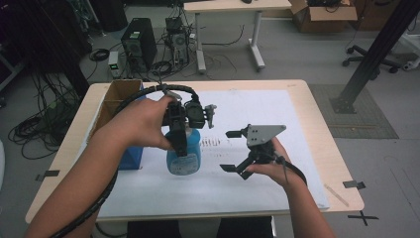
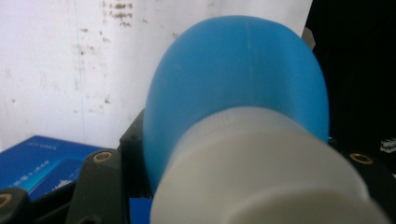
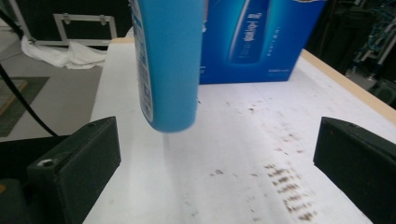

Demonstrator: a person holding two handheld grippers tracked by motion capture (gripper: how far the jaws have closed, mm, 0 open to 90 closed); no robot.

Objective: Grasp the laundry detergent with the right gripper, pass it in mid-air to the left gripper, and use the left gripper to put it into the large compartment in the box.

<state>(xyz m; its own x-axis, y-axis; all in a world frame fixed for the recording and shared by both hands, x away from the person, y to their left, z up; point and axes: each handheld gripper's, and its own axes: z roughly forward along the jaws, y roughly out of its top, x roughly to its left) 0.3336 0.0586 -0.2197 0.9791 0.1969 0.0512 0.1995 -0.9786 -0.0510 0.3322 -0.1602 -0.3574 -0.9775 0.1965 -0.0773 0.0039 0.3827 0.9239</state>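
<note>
**Blue bottle held up by its white cap**

The bottle (image 1: 183, 157) is smooth, glossy blue plastic, a rounded cylinder with sloping shoulders and a ribbed white cap (image 2: 261, 172). Printed text runs down its side. The left gripper (image 1: 179, 130) grasps it near the top: in the left gripper view the cap and blue shoulder sit right between the black jaws, pressed on both sides. In the right gripper view the bottle's base hangs clear of the paper, tilted a little, so it is lifted off the table.

The right gripper (image 1: 234, 151) is released, its matte black jaws standing wide apart with nothing between them. It sits to the right of the bottle and apart from it. Its jaws are blocky, with flat pads (image 3: 77, 163).

A white paper sheet (image 1: 257, 119) covers the light wooden table (image 1: 317, 129); the paper is flat and speckled with brown smudges. Behind the bottle stands a blue box (image 3: 261, 42) of glossy printed card, and beside it an open brown carton (image 1: 116, 96).
</note>
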